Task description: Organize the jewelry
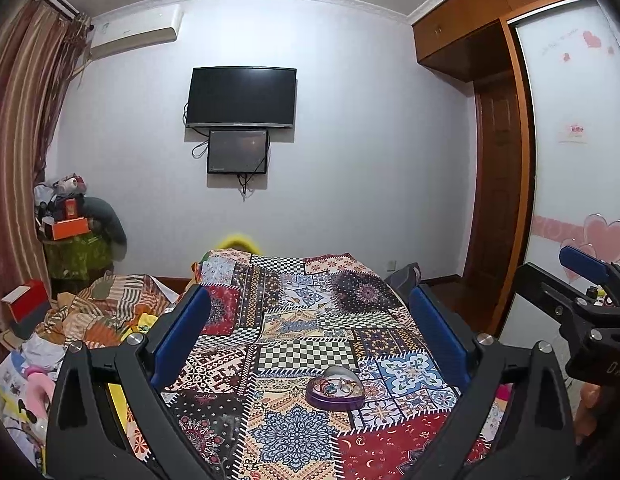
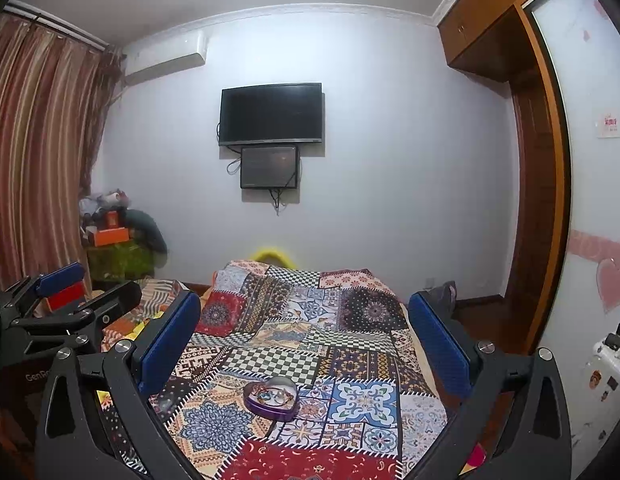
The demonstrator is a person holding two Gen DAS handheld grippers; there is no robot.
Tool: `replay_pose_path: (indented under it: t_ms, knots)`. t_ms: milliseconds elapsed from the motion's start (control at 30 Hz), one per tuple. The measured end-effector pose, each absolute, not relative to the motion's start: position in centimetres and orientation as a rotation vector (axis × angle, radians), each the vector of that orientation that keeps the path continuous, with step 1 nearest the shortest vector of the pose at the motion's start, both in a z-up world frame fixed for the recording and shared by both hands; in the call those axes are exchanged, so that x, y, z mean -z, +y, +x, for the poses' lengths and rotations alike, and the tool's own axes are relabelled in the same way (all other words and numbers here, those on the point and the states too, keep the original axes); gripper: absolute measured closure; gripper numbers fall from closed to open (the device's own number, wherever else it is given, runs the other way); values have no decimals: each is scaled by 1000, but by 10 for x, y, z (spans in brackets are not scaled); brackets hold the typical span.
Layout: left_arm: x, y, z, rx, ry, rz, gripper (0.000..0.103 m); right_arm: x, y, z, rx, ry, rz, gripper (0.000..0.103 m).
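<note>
A purple heart-shaped tin (image 1: 336, 388) lies open on the patchwork cloth (image 1: 293, 320), with rings and small colourful jewelry inside. My left gripper (image 1: 310, 336) hovers over the cloth just short of the tin, its blue pads wide apart and nothing between them. In the right wrist view the same tin (image 2: 271, 396) sits low between the spread fingers of my right gripper (image 2: 303, 342), which is open and holds nothing. Each gripper shows in the other's view: the right gripper (image 1: 566, 280) at the right edge, the left gripper (image 2: 89, 288) at the left edge.
The patchwork cloth (image 2: 350, 320) covers a bed that runs toward the far wall. Left of it lie striped fabric and clutter (image 1: 89, 320), a red box (image 1: 29, 300) and a stacked side table (image 1: 73, 240). A television (image 1: 241, 98) hangs on the wall; a wardrobe (image 1: 506, 160) stands right.
</note>
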State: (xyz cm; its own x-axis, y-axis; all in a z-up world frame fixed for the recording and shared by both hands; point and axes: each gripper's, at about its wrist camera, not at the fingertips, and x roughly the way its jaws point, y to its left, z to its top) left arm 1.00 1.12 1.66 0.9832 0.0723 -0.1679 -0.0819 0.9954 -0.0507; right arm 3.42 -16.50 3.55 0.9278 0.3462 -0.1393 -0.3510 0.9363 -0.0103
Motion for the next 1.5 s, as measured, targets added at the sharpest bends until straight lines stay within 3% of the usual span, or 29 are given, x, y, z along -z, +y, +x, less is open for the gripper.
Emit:
replay_pose_path:
  t_ms: [1500]
  knots:
    - [-15, 16, 14, -39, 202, -83, 1, -36, -170, 40, -353, 173, -10, 0]
